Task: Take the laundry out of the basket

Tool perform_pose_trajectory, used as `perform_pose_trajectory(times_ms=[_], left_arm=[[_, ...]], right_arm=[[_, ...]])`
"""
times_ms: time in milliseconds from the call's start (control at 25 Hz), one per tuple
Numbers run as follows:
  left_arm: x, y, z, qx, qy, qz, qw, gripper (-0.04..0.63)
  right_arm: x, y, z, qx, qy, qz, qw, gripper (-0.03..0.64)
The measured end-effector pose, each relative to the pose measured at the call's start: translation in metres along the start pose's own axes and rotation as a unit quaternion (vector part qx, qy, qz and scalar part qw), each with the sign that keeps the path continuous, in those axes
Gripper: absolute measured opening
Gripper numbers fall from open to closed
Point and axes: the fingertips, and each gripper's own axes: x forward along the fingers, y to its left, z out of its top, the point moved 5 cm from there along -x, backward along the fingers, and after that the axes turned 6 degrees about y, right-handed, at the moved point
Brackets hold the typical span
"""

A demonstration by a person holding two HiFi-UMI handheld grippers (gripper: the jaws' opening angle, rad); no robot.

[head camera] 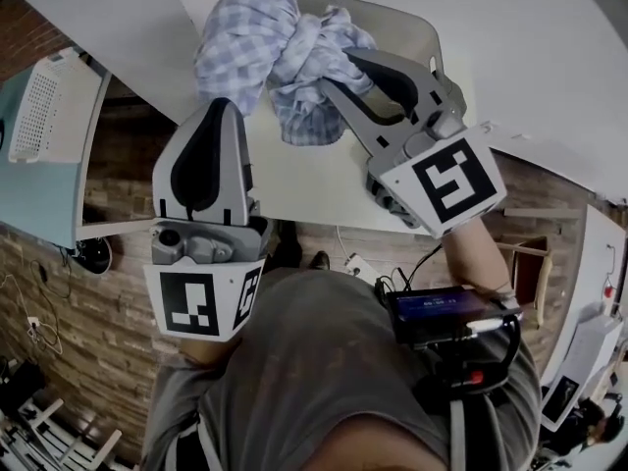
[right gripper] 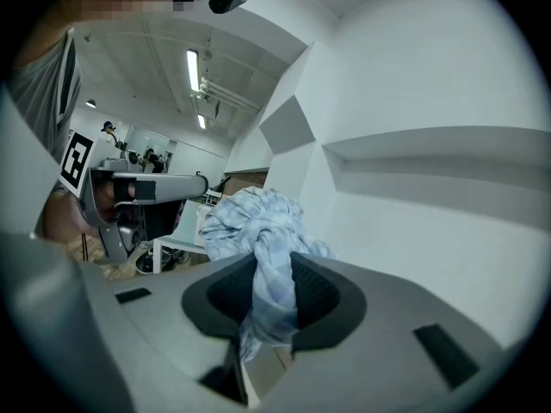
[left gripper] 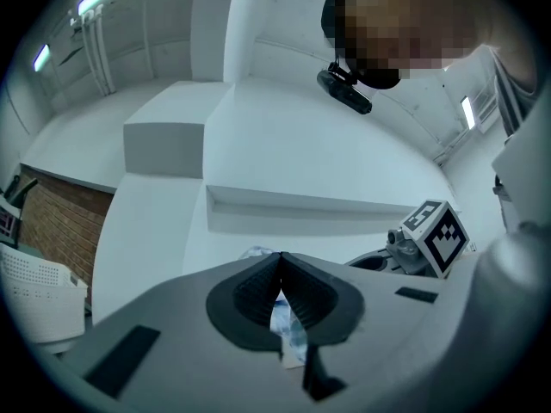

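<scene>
Two tools, one garment. The left tool (head camera: 223, 106) is clenched on a thin edge of the blue checked cloth (head camera: 263, 42); only a sliver shows between its pads. The right tool (head camera: 340, 71) is clamped on a thick twisted rope of the same cloth. The bundle sits bunched between the two tips, over the white bench (head camera: 294, 184). Touching the bench or clear of it: cannot tell.

a pale blue-and-white checked cloth (head camera: 280, 52), bunched and twisted into a wad, hangs above the white counter (head camera: 294, 184), pinched by the left gripper (head camera: 221, 104) and right gripper (head camera: 334, 70).
</scene>
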Motion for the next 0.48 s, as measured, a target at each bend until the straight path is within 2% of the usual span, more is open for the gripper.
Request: perform_pose_trajectory(times_ms=[240, 480], left_arm=[[-0.036, -0.013, -0.015, -0.007, 0.029, 0.027, 0.9992, 0.008], [-0.057, -0.018, -0.018, 0.004, 0.033, 0.046, 0.9984, 0.008]], right_arm=[[-0.001, 0.029, -0.028, 0.004, 0.013, 0.035, 0.999, 0.112], [0.002, 0.057, -0.066, 0.002, 0.032, 0.054, 0.998, 0.114]])
